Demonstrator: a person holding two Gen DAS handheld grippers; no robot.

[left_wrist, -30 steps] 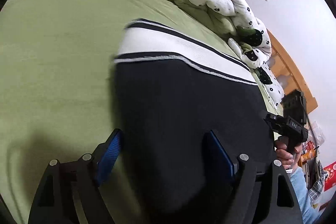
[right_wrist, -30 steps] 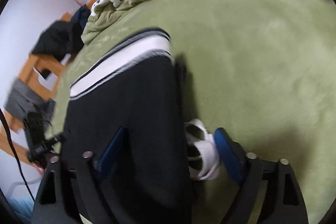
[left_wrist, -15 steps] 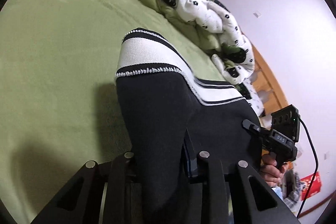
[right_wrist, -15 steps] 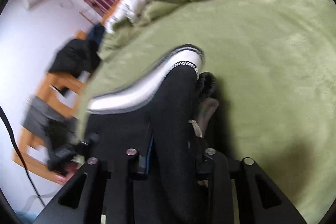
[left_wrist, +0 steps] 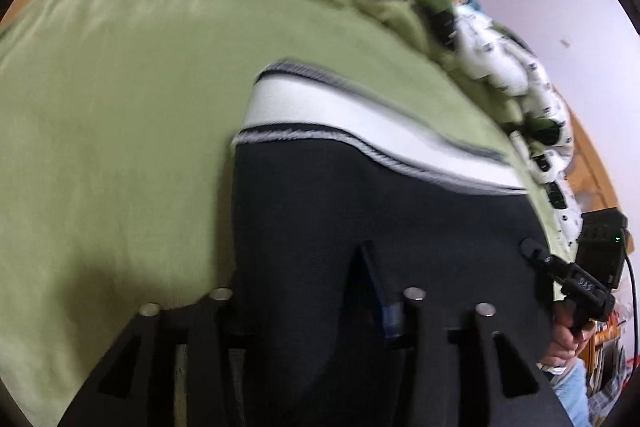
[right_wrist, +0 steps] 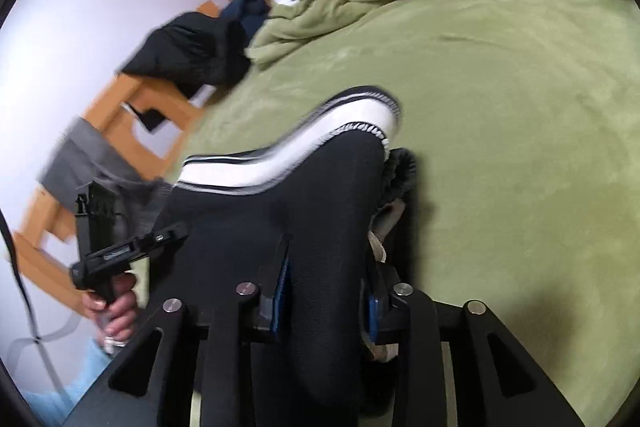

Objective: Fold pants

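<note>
Black pants (left_wrist: 360, 207) with a white, dark-striped waistband (left_wrist: 340, 115) lie over a green bed cover (left_wrist: 120, 107). My left gripper (left_wrist: 304, 307) has a thick fold of the black fabric between its fingers; its jaws are opening, but the blue pad (left_wrist: 386, 303) still touches the cloth. In the right wrist view the pants (right_wrist: 280, 211) rise in a ridge to my right gripper (right_wrist: 326, 291). Its jaws are opening slightly, and both blue pads press on the fold. Each view shows the other gripper at its edge, right (left_wrist: 580, 279) and left (right_wrist: 120, 251), held by a hand.
A rumpled white quilt with black spots (left_wrist: 500, 59) and a bunched green blanket (right_wrist: 312, 15) lie along the bed's far side. Dark clothes (right_wrist: 192, 51) hang on a wooden frame (right_wrist: 132, 115) beside the bed. Green bed cover (right_wrist: 520, 147) stretches to the right of the pants.
Both grippers went from open over the flat pants to shut on folds of fabric, then carried it across the bed. Their jaws now stand wider than half a second ago.
</note>
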